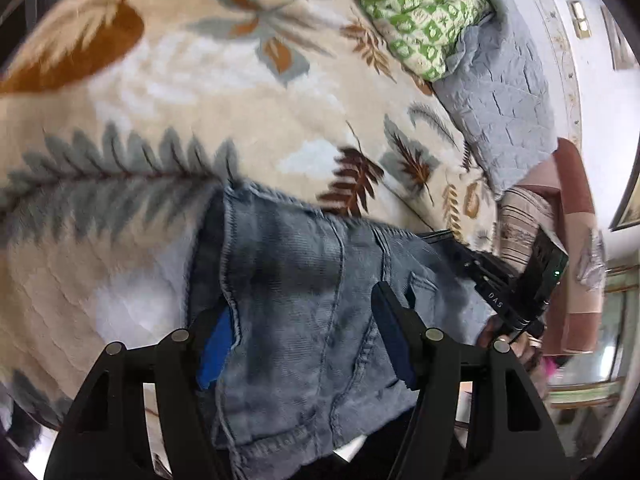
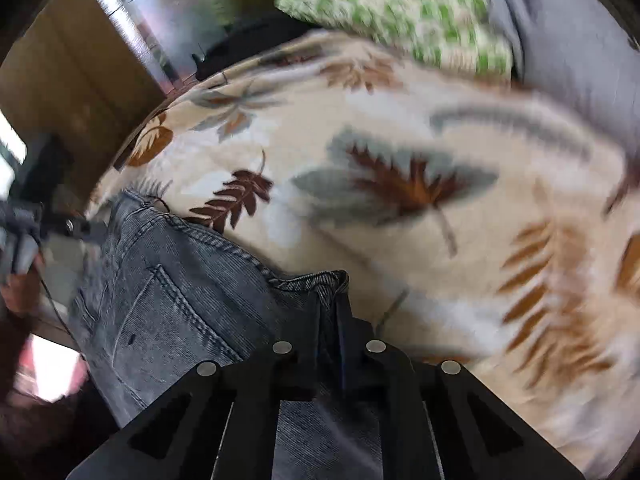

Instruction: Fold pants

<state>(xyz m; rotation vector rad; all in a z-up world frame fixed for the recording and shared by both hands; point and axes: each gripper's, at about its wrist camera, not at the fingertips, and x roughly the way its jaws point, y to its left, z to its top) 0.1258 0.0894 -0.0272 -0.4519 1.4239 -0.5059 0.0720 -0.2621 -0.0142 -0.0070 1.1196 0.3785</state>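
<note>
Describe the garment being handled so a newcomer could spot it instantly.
A cream fleece blanket with a leaf print covers the bed. At its near edge lie faded blue-grey denim jeans, the only denim there, with stitched seams, unlike the green patterned pillow.

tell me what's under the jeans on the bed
The jeans lie on a cream blanket with a leaf print, which shows all round them. Whatever lies directly beneath the denim is covered, so it cannot be seen.
</note>
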